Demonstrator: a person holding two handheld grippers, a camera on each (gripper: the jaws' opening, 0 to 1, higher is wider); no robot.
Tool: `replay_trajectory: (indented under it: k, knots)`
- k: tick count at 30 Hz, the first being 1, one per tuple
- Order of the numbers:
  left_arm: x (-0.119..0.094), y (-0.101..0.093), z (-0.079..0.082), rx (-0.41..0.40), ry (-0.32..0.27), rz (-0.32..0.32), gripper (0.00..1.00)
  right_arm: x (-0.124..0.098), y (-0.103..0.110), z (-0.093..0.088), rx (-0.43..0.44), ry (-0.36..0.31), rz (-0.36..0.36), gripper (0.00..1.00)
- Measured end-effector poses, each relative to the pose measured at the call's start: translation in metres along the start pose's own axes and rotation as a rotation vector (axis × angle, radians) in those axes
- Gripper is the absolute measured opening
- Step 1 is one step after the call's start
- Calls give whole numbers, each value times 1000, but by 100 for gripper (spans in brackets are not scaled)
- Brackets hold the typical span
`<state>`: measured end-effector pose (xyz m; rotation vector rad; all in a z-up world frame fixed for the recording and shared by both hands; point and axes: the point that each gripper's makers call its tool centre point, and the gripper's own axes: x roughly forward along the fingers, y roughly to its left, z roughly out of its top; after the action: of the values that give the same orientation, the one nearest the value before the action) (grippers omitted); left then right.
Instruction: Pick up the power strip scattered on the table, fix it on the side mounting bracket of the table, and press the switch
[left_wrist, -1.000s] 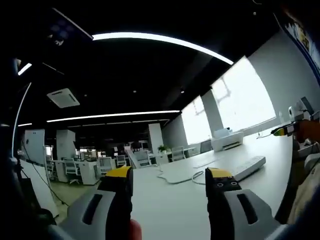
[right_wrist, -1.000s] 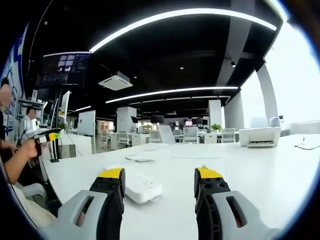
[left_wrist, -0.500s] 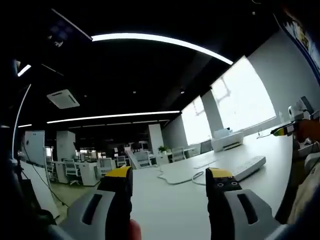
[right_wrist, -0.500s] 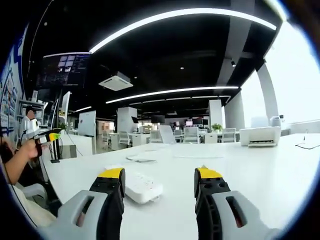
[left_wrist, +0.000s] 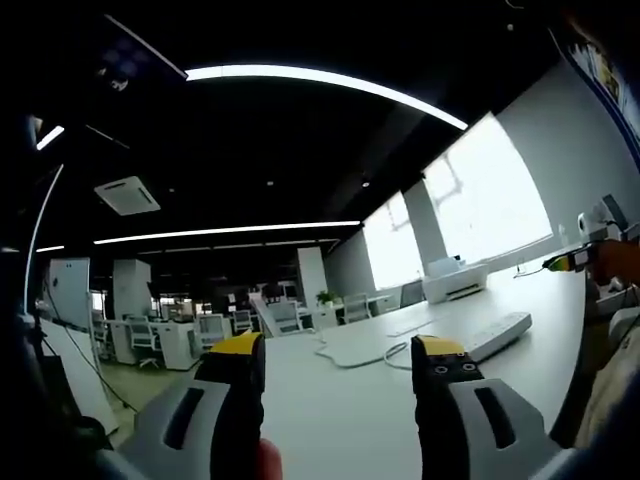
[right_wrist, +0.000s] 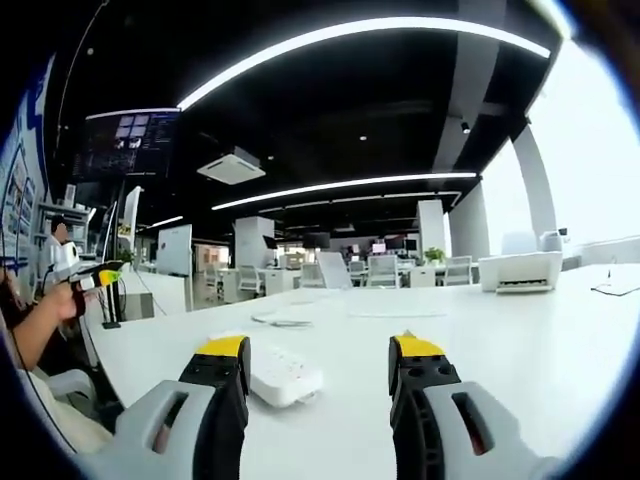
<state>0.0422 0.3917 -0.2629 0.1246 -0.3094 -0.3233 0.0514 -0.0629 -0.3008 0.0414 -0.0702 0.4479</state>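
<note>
A white power strip (right_wrist: 283, 374) lies flat on the white table (right_wrist: 520, 340), just beyond my right gripper (right_wrist: 320, 352) and close to its left jaw. That gripper is open, yellow-tipped, with nothing between its jaws. In the left gripper view the same power strip (left_wrist: 497, 333) lies to the right, its white cord (left_wrist: 345, 357) curling toward the middle of the table. My left gripper (left_wrist: 340, 350) is open and holds nothing, low over the table (left_wrist: 330, 410). The other gripper's yellow tip (left_wrist: 560, 262), held by a hand, pokes in at the far right.
A white printer (right_wrist: 519, 271) stands at the table's far right edge, also seen as the printer (left_wrist: 455, 281) by the window. A person's arm (right_wrist: 40, 318) holding the other gripper is at the left. Office desks and chairs (right_wrist: 370, 270) stand beyond the table.
The person's arm at the left of the right gripper view has shifted slightly. Both grippers and the power strip stay as they were.
</note>
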Motion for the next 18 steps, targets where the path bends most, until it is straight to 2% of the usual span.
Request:
replay_trajectory:
  k: [18]
  knots:
    - [0,-2,-2,-11,10,-8,63,-3,-3,2,4,-9,5,52]
